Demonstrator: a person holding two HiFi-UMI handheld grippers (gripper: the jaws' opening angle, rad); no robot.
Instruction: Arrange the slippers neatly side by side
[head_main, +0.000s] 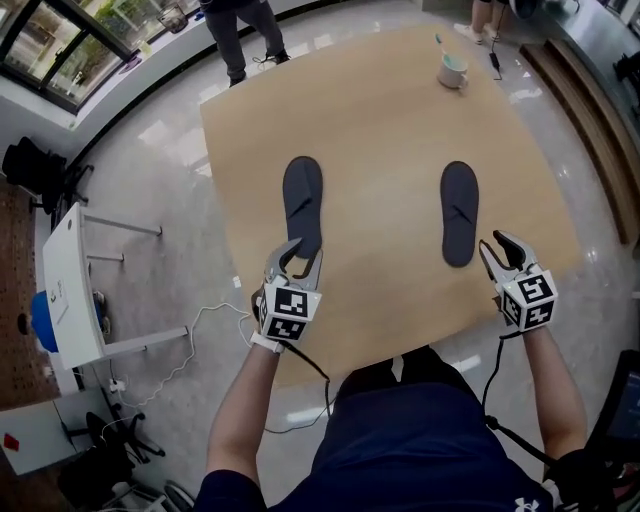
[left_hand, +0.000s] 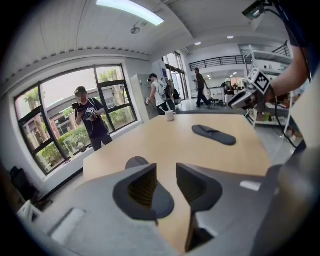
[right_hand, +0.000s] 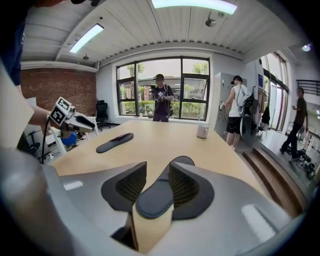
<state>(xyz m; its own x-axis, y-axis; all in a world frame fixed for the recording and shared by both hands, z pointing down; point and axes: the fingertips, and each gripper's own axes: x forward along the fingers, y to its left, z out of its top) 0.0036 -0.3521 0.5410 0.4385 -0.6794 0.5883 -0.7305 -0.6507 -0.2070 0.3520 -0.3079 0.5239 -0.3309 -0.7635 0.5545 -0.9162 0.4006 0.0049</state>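
Observation:
Two dark slippers lie far apart on the wooden table (head_main: 380, 130), toes pointing away from me. My left gripper (head_main: 300, 258) hovers over the heel of the left slipper (head_main: 302, 200); its jaws stand a little apart with nothing clamped. In the left gripper view the left gripper (left_hand: 166, 175) shows that slipper's heel (left_hand: 161, 201) under its left jaw, and the other slipper (left_hand: 214, 135) farther right. My right gripper (head_main: 502, 250) is open just right of the right slipper's (head_main: 459, 212) heel. In the right gripper view the right gripper (right_hand: 158, 172) has the slipper (right_hand: 155, 197) below its gap, untouched.
A pale mug (head_main: 453, 71) stands near the table's far edge. People stand beyond the table (head_main: 240, 30). A white desk (head_main: 70, 290) and a cable (head_main: 200, 335) on the floor are to the left. Wooden steps (head_main: 590, 130) run along the right.

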